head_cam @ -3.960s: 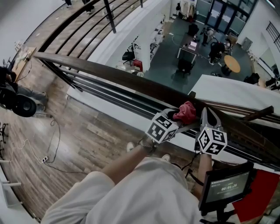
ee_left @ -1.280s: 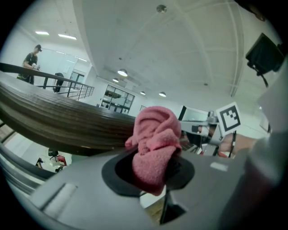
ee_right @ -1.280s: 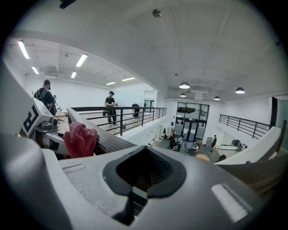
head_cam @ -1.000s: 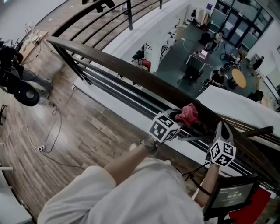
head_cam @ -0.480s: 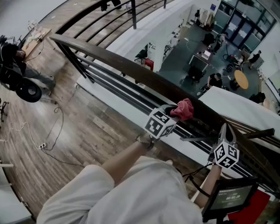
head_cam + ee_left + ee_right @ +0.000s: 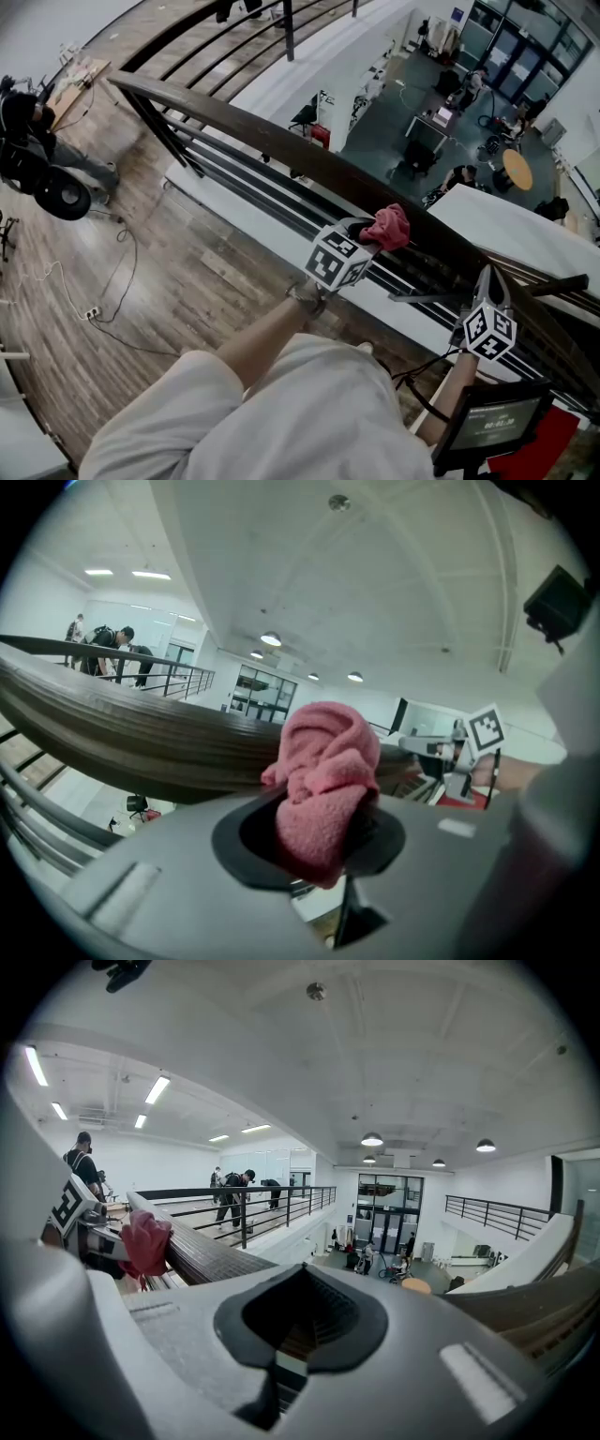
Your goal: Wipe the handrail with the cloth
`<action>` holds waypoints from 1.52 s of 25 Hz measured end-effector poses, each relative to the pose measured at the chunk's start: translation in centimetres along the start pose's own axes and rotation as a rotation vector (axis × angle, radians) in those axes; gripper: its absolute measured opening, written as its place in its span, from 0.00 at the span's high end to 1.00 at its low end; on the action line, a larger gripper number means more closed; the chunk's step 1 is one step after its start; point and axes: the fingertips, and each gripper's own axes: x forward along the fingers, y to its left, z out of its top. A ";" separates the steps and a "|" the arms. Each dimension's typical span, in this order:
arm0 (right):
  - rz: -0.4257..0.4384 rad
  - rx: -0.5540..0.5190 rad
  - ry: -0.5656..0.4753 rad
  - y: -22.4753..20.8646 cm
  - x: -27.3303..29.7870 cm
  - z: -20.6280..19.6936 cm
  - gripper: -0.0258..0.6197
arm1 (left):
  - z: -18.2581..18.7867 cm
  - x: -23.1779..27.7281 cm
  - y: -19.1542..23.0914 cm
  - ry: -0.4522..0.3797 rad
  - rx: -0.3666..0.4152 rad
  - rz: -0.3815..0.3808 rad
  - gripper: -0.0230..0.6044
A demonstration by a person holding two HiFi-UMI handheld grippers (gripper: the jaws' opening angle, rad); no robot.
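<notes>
A dark wooden handrail [image 6: 262, 131] runs diagonally from upper left to lower right. My left gripper [image 6: 368, 236] is shut on a bunched pink cloth [image 6: 386, 227], which rests against the near side of the rail top. In the left gripper view the cloth [image 6: 323, 780] sticks up from between the jaws, with the handrail [image 6: 122, 742] just behind it. My right gripper [image 6: 489, 274] hangs further right along the rail, shut and holding nothing. From the right gripper view [image 6: 300, 1321], the cloth [image 6: 145, 1241] shows far left against the handrail [image 6: 202, 1255].
Dark metal bars [image 6: 244, 192] run below the rail. Beyond it is a drop to a lower floor with desks and people [image 6: 422, 150]. A small screen [image 6: 492, 417] stands at lower right. Cables [image 6: 103, 309] and black equipment [image 6: 56, 197] lie on the wood floor at left.
Over the last second my left gripper slid the cloth a little left and up along the rail. The right gripper stayed about where it was, well apart from the left.
</notes>
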 end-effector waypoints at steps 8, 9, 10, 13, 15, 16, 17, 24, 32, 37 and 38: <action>-0.017 -0.012 0.011 -0.3 0.3 0.3 0.96 | 0.5 -0.4 0.9 0.002 0.024 0.009 0.81; -0.017 -0.014 0.012 -0.3 0.3 0.3 0.96 | 0.5 -0.5 1.0 0.000 0.024 0.008 0.81; -0.017 -0.016 0.014 -0.3 0.3 0.2 0.96 | 0.4 -0.5 1.1 -0.002 0.024 0.006 0.81; -0.028 -0.019 0.017 -0.2 0.2 -0.4 0.96 | 0.0 -0.7 1.4 -0.013 0.028 0.007 0.81; -0.041 -0.018 0.014 -0.2 0.1 -0.8 0.96 | -0.3 -1.0 1.8 -0.021 0.028 0.008 0.81; -0.048 -0.019 0.010 -0.1 0.1 -1.0 0.96 | -0.6 -1.2 2.0 -0.022 0.029 0.008 0.81; -0.056 -0.024 0.005 0.0 0.0 -1.1 0.96 | -0.7 -1.4 2.3 -0.024 0.032 0.009 0.81; -0.093 -0.059 -0.039 -0.6 0.2 -0.1 0.96 | 0.5 -2.1 3.8 -0.025 0.044 0.015 0.81; -0.112 -0.072 -0.076 -0.6 0.1 0.0 0.96 | 0.6 -3.0 4.9 -0.019 0.059 0.009 0.81; -0.115 -0.064 -0.073 -0.8 0.0 0.3 0.96 | 0.8 -3.4 5.4 -0.023 0.042 0.013 0.81; -0.116 -0.066 -0.076 -0.8 0.0 0.3 0.96 | 0.9 -3.6 5.6 -0.025 0.041 0.015 0.81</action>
